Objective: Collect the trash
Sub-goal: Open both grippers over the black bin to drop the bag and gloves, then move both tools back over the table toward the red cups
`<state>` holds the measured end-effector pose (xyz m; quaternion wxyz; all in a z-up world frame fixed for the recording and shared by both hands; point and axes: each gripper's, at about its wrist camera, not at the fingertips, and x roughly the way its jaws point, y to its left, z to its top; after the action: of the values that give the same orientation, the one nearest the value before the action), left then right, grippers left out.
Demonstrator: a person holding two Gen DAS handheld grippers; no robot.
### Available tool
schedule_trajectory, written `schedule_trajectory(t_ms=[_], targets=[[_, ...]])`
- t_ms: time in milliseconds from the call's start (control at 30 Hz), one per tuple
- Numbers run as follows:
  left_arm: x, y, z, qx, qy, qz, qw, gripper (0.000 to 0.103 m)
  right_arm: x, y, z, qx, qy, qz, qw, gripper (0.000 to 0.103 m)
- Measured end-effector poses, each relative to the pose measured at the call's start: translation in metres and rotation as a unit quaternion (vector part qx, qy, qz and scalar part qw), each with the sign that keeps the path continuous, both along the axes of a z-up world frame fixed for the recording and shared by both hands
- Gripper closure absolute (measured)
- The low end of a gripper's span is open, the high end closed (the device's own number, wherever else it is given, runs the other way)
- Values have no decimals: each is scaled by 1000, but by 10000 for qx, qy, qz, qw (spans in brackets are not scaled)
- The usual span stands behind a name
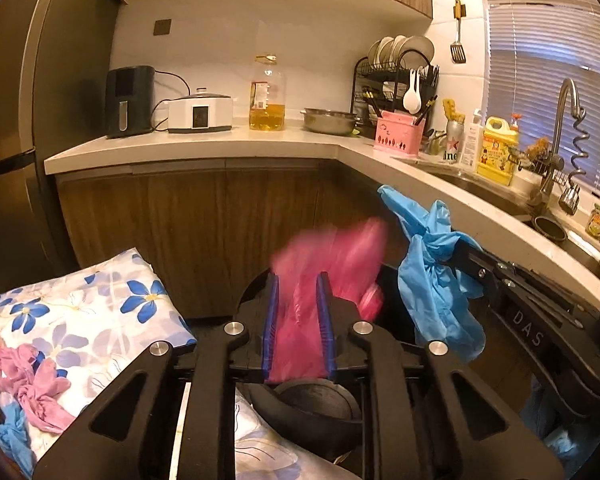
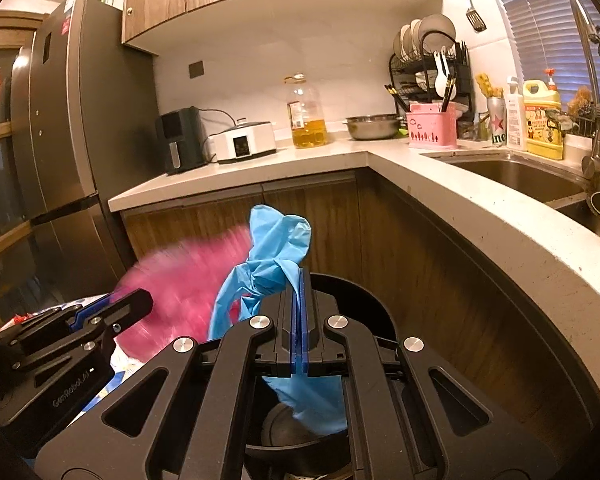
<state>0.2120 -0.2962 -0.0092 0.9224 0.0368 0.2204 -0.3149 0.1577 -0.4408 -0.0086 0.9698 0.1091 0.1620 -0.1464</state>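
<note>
Pink glove [image 1: 332,256], blurred, seemingly slipping free between the left gripper [image 1: 298,320]'s parted jaws, above the black bin [image 2: 364,304]; right gripper [image 2: 299,320] at 3 o'clock clenches the blue glove [image 2: 276,256].

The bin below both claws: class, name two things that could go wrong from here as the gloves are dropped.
1. The pink glove is blurred and sits loose between the open left claw; it may flutter past the bin onto the flowered cloth.
2. The blue glove is pinched in the shut right claw, with a tail hanging behind the pads; it may cling or snag on release.
</note>
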Motion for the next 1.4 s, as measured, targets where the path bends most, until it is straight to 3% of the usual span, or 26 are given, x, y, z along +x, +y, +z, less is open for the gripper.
schedule_trajectory(t_ms=[67, 133, 167, 233, 300, 467, 600, 800, 1400], targets=[[0, 1, -2, 39, -17, 49, 10000, 61, 1, -3, -2, 41, 33, -5, 10000, 96], [1, 7, -3, -34, 3, 132, 9999, 57, 1, -4, -4, 50, 62, -32, 10000, 87], [2, 10, -4, -62, 65, 170, 9998, 55, 2, -5, -5, 56, 66, -30, 10000, 77], [4, 17, -4, -106, 97, 305, 9994, 40, 2, -5, -7, 76, 74, -10, 9999, 67], [3, 25, -4, -127, 64, 444, 9989, 36, 3, -5, -10, 72, 106, -44, 9999, 57], [-3, 41, -4, -94, -25, 798, 9968, 16, 1, 0, -14, 60, 154, -83, 9998, 45], [-11, 49, -5, -23, -68, 878, 9961, 15, -3, 7, -13, 6, 152, -135, 9998, 34], [-23, 64, -7, -26, -71, 1022, 9947, 6, -15, 25, -10, -149, 117, -168, 9997, 25], [-71, 146, -6, -118, -260, 1719, 9847, 6, -53, 89, -6, -195, -122, -127, 9997, 23]])
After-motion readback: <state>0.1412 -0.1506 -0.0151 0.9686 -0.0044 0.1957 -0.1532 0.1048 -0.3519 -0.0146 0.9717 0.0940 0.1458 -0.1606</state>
